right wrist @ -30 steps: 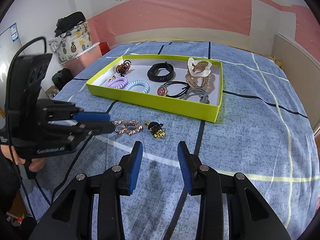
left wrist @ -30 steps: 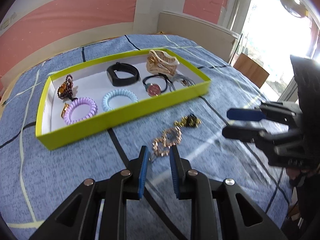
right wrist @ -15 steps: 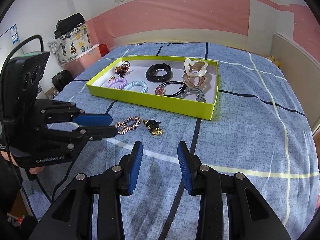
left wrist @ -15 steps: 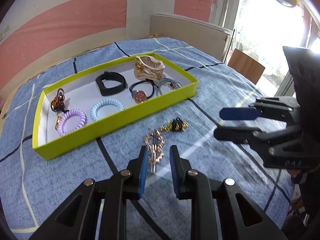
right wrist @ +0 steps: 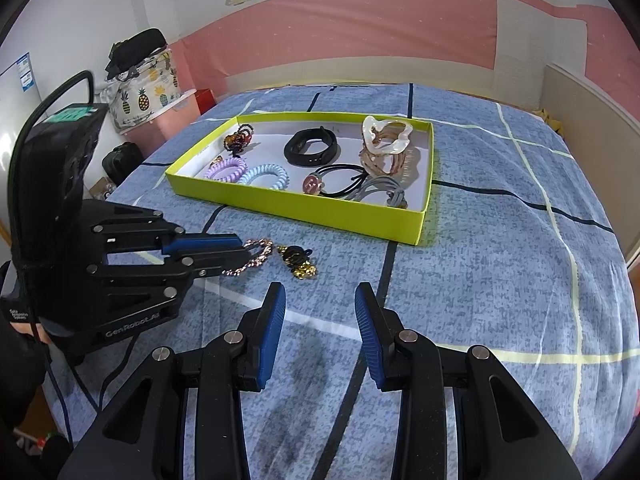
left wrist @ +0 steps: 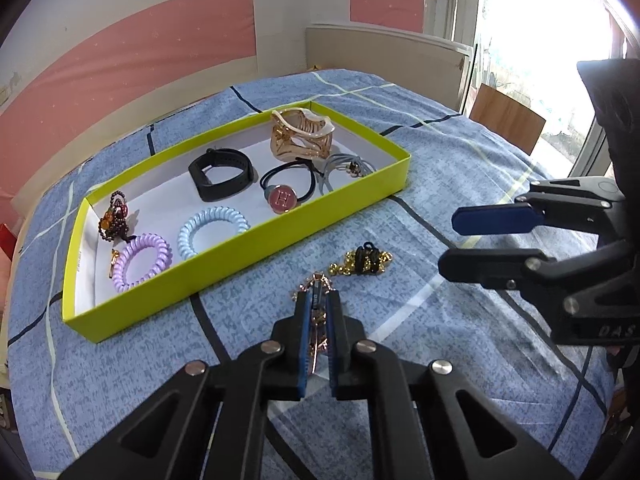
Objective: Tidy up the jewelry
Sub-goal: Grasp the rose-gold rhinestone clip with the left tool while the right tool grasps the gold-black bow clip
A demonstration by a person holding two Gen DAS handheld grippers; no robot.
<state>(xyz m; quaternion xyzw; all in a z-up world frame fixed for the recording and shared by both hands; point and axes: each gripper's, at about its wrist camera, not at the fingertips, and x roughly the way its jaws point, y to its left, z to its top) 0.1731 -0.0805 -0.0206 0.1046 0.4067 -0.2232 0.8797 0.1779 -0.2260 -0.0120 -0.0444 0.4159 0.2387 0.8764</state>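
A rose-gold chain bracelet [left wrist: 317, 322] sits between the pads of my left gripper [left wrist: 318, 300], which is shut on it just above the blue bedspread; it also shows in the right wrist view [right wrist: 252, 258]. A gold and black bead piece [left wrist: 362, 263] lies on the bedspread just right of it, also seen in the right wrist view [right wrist: 299, 261]. The yellow-green tray [left wrist: 240, 242] beyond holds a hair claw [left wrist: 300, 134], a black band [left wrist: 220, 172], hair ties and coil rings. My right gripper [right wrist: 320, 308] is open and empty, hovering near the bead piece.
The bed's checked blue cover [right wrist: 500, 260] spreads around the tray. A headboard panel [left wrist: 384, 54] and a bright window stand at the far right. A pink box with a pineapple bag [right wrist: 152, 92] stands beside the bed.
My left gripper moved forward over the chain bracelet and closed on it. The right gripper stayed open and shifted little.
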